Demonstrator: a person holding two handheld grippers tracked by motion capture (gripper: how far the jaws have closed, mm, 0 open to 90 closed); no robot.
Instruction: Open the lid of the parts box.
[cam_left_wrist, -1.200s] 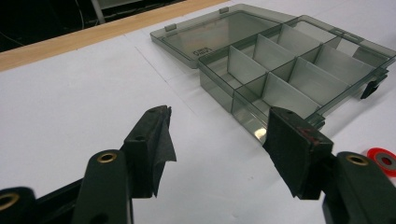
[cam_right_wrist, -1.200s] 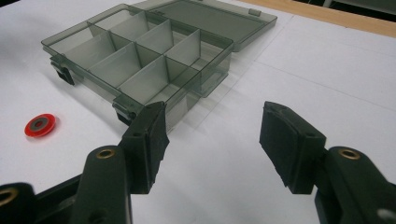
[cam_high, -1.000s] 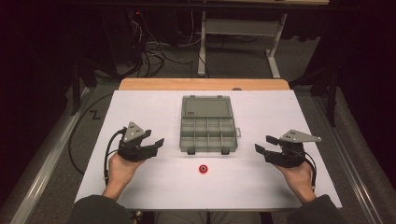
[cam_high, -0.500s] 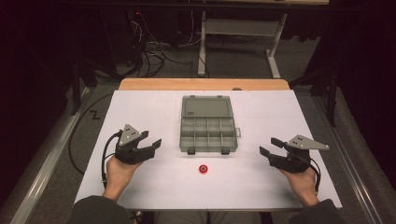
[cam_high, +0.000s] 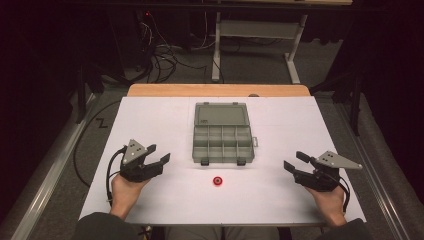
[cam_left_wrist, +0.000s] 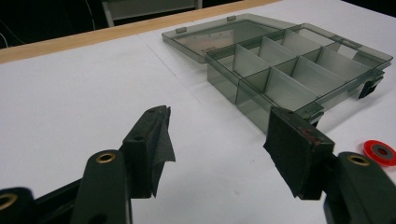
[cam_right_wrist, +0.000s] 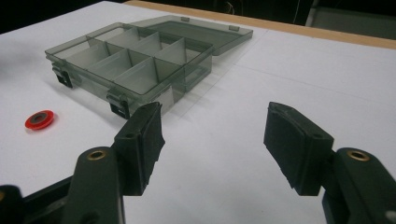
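dark floor and tangled cables lie beyond the far end of a white-topped table (cam_high: 150, 125) with a strip of pale wood along its back edge. near the middle of the white surface sits a smoky grey translucent plastic organiser box (cam_high: 222, 145), its lid (cam_high: 221, 114) thrown flat open toward the far side, the tray part split by dividers into two rows of small compartments; nothing shows in the ones i can see into, and two dark latches hang on the near edge. just in front of the box, apart from it and a touch toward the left, a small red ring with a dark centre (cam_high: 217, 181) lies flat on the table.

the left gripper (cam_high: 159, 161), black with a grey three-cornered plate on top, rests low at the left of the table in the person's hand, pointing inward toward the box; its jaws stand wide apart with only bare table between them. the right gripper (cam_high: 296, 164) sits at the opposite side, well away from the ring, angled inward too. its jaws have just been opening and now gape wide, with nothing between the pads (cam_right_wrist: 142, 144). from the right gripper view the ring lies off to the left, clear of both jaws.
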